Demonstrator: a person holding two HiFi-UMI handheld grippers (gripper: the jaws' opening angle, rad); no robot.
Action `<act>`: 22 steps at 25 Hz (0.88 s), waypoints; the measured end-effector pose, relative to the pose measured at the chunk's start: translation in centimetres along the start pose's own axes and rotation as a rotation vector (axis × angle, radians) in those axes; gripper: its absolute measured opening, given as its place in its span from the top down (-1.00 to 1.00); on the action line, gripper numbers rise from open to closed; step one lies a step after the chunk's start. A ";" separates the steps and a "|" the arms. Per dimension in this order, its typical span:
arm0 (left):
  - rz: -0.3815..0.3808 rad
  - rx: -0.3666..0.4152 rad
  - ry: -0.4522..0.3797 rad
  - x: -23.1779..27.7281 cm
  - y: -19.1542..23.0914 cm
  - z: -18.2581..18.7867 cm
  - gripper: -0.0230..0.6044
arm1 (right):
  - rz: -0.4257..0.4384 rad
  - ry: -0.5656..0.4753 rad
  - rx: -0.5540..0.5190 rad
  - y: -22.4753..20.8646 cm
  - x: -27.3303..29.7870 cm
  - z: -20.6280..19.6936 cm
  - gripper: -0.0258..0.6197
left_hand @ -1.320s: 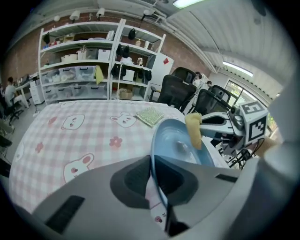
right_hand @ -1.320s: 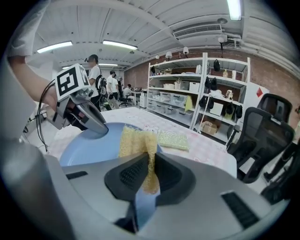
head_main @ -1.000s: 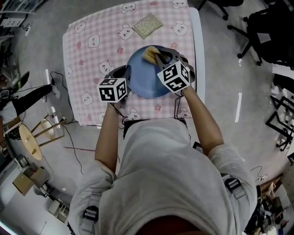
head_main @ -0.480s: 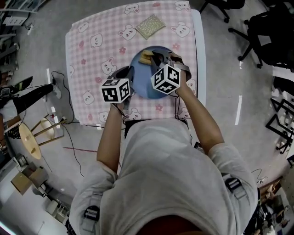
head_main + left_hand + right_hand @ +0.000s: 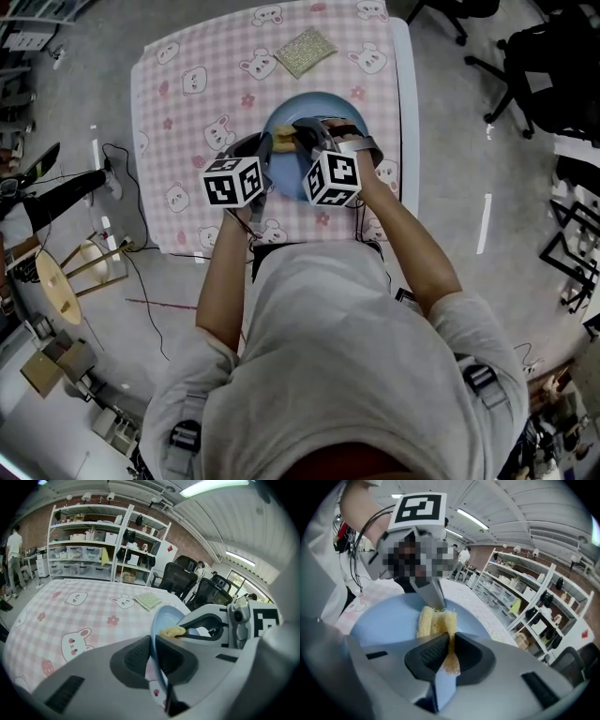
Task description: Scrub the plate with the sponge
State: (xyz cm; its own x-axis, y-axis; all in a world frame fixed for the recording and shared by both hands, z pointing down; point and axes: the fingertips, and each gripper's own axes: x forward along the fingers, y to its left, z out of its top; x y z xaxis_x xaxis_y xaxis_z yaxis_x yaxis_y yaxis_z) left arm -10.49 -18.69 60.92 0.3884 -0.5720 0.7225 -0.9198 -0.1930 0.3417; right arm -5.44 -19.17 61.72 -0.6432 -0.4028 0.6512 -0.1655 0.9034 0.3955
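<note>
The left hand-held gripper (image 5: 152, 656) had its jaws closed on the left rim of the blue plate (image 5: 161, 618), with the thin edge pinched between them. The right hand-held gripper (image 5: 449, 651) was clamped on the yellow sponge (image 5: 433, 620), which pressed against the plate's inner face close to the left hand-held gripper's tip. In the head view the two sat side by side over the near half of the plate. The plate was near the middle of the counter (image 5: 405, 84), on a pink checked cloth (image 5: 187, 103) printed with bears. A greenish scouring pad (image 5: 303, 52) lay well apart, toward the far edge.
</note>
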 end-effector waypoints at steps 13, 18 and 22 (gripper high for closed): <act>0.039 -0.006 0.033 0.2 1.1 -0.7 0.83 | 0.216 0.013 -0.077 6.6 -1.0 0.8 0.78; 0.054 -0.039 0.027 0.5 1.5 -1.4 0.83 | 0.320 0.047 -0.124 9.4 -2.0 -0.4 0.78; 0.044 -0.045 0.033 0.7 2.0 -1.6 0.83 | 0.386 0.064 -0.104 10.9 -2.9 -1.9 0.78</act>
State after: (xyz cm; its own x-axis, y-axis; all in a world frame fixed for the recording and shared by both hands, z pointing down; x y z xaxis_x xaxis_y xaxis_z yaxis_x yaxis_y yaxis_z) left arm -11.95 -18.21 63.00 0.3502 -0.5525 0.7564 -0.9328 -0.1318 0.3356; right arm -3.98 -8.43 65.39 -0.5952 -0.0476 0.8022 0.1577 0.9719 0.1747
